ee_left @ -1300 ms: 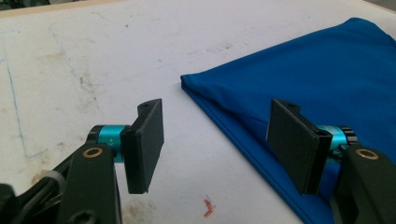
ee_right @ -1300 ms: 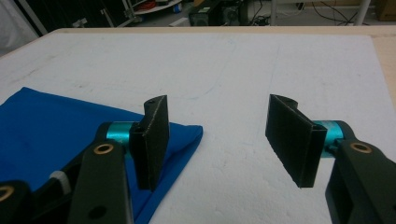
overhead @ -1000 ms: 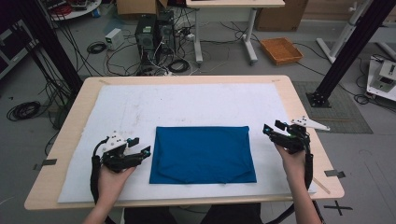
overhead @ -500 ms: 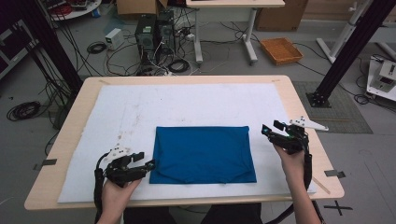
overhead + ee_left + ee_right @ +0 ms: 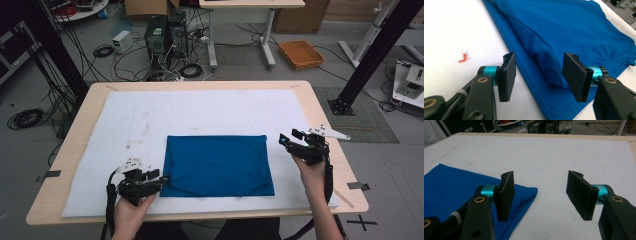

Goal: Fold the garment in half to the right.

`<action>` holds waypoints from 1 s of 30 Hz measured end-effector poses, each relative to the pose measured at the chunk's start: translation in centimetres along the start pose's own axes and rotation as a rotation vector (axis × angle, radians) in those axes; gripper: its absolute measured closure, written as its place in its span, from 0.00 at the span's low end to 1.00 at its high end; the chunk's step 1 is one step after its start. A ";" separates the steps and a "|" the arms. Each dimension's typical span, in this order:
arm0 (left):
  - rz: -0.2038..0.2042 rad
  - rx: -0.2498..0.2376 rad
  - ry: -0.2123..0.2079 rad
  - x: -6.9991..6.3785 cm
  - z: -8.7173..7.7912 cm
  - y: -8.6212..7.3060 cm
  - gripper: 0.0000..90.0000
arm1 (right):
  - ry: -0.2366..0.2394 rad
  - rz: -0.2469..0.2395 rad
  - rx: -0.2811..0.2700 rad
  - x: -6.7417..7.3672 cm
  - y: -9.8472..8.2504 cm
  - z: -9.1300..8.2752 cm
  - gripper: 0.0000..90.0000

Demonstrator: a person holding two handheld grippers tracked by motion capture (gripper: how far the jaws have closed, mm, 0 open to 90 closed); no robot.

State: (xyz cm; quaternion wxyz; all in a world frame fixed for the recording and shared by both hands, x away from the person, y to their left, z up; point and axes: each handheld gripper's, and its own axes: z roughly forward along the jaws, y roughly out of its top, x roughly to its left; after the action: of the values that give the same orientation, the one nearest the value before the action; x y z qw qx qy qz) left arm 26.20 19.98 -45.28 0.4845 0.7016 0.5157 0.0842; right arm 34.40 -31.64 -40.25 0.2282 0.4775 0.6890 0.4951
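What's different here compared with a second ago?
The left gripper came down toward the table's near edge and in to the blue cloth's near left corner; its jaws have just been closing, the corner fold between them, pads not yet pressing. The right gripper stayed open by the far right corner. The cloth lies flat as before.

Blue cloth (image 5: 217, 165) smooth, matt; white mat (image 5: 200, 112) rough; table (image 5: 325, 112) wood.

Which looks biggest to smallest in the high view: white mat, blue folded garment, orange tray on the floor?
1. white mat, covering most of the table top.
2. blue folded garment, lying on the mat.
3. orange tray, smallest; it sits farther from the camera on the floor, so its true size is unsure.
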 end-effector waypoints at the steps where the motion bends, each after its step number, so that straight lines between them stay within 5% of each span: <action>1: -0.020 0.000 0.007 0.0 0.0 0.0 0.50 | 0.001 0.002 0.001 0.0 0.0 0.0 0.44; 3: -0.054 0.006 0.006 0.0 0.0 -0.1 0.50 | 0.002 0.000 0.002 0.0 0.0 0.0 0.44; 12: -0.076 0.024 0.008 0.0 0.4 -0.1 0.50 | 0.003 -0.005 0.004 0.2 0.0 0.2 0.44; 17: -0.124 0.021 0.009 0.1 0.5 0.0 0.50 | 0.006 -0.005 0.005 0.3 0.0 0.2 0.44; 30: -0.136 0.017 0.004 0.0 0.8 0.0 0.53 | 0.013 -0.008 0.010 0.4 0.1 0.4 0.44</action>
State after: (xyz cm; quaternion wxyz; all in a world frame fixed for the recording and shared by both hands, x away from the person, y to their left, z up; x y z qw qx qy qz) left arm 26.75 19.51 -45.69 0.4823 0.6688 0.5638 0.0480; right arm 34.54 -31.11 -40.25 0.2235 0.4726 0.6948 0.4939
